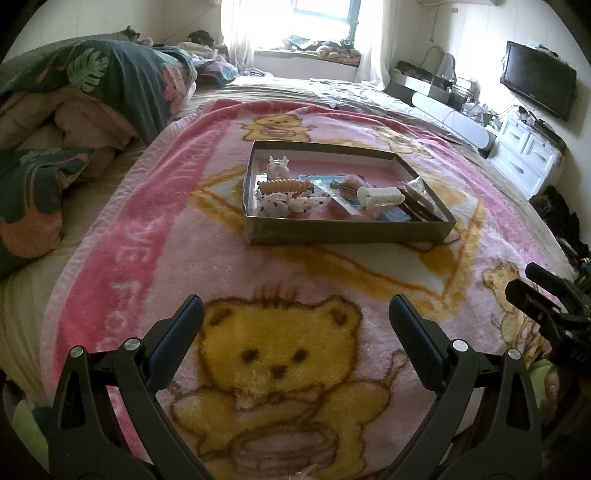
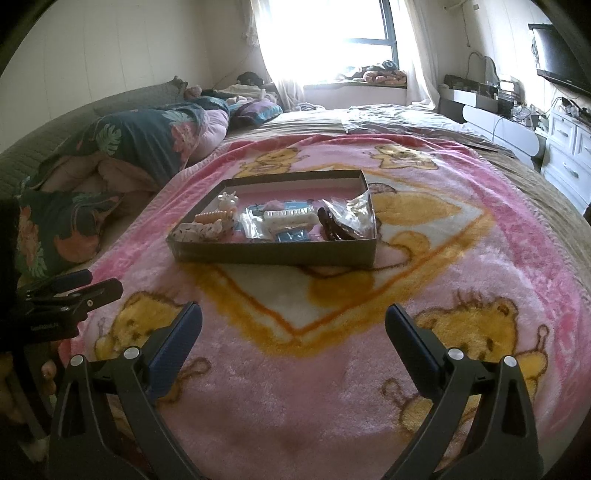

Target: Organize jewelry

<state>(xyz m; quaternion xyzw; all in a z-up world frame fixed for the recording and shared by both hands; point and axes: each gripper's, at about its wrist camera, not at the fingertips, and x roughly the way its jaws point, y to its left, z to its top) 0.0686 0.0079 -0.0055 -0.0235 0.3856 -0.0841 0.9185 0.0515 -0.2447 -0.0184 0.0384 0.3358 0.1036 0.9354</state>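
A shallow dark cardboard box (image 1: 343,230) (image 2: 269,253) lies on a pink bear-print blanket (image 1: 147,266) (image 2: 443,266) on a bed. In it lie hair accessories: a beige claw clip (image 1: 282,185) (image 2: 212,216), a white clip (image 1: 380,194) (image 2: 290,218), a spotted scrunchie (image 1: 275,205), a white figurine (image 1: 277,166) (image 2: 227,201), a dark clip (image 2: 332,227) and clear bags (image 2: 351,210). My left gripper (image 1: 295,317) is open and empty, above the blanket short of the box. My right gripper (image 2: 293,321) is open and empty too. Each gripper shows at the edge of the other's view.
A folded floral quilt (image 1: 92,96) (image 2: 140,147) lies on the bed's left side. A window (image 2: 332,29) is at the far end. White drawers (image 1: 524,151) and a wall television (image 1: 537,83) stand on the right.
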